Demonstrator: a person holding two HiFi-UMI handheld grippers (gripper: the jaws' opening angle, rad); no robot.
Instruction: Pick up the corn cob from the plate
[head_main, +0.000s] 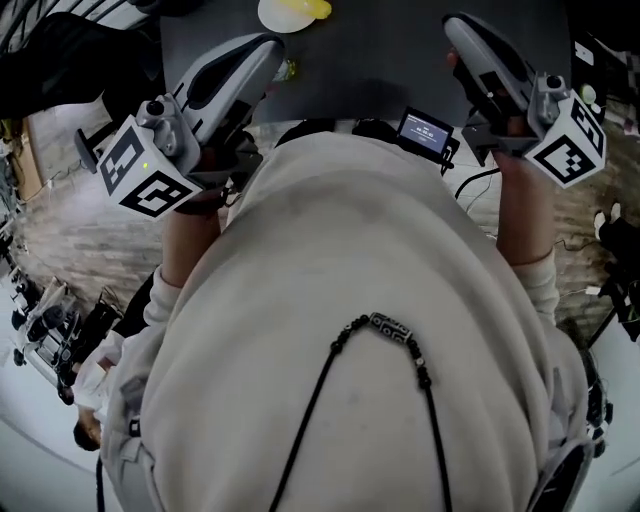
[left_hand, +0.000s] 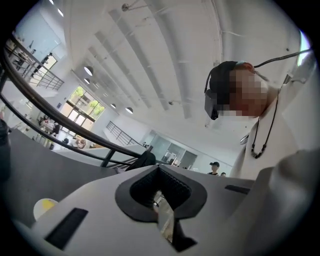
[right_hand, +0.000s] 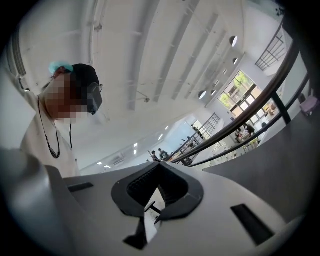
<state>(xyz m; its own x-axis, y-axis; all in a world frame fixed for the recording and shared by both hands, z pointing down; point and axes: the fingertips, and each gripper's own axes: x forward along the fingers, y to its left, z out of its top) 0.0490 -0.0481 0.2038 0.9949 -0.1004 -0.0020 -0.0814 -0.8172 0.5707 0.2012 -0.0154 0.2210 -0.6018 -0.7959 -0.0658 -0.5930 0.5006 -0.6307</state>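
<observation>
Yellow corn cob (head_main: 305, 8) is seen at the very top edge of the head view, lying on a pale plate (head_main: 272, 18) at the far side of the dark desk (head_main: 370, 50). It is cut off by the frame, so its long axis cannot be told.

Left gripper (head_main: 262, 50) is held with its tip just short of the plate, with the cob ahead of it and slightly to the right. Right gripper (head_main: 458, 28) is held well apart from the plate, with the cob off to its left. Left is judged the nearer one for the pick.

Jaws on both grippers are closed together, only a thin slit showing between the dark pads, and nothing is held. Both gripper views are filled with ceiling and railing, so the jaws are angled upward, not down at the plate.

Pick is judged not yet started. Left jaws would have to be tipped down and opened before the cob can be reached.
</observation>
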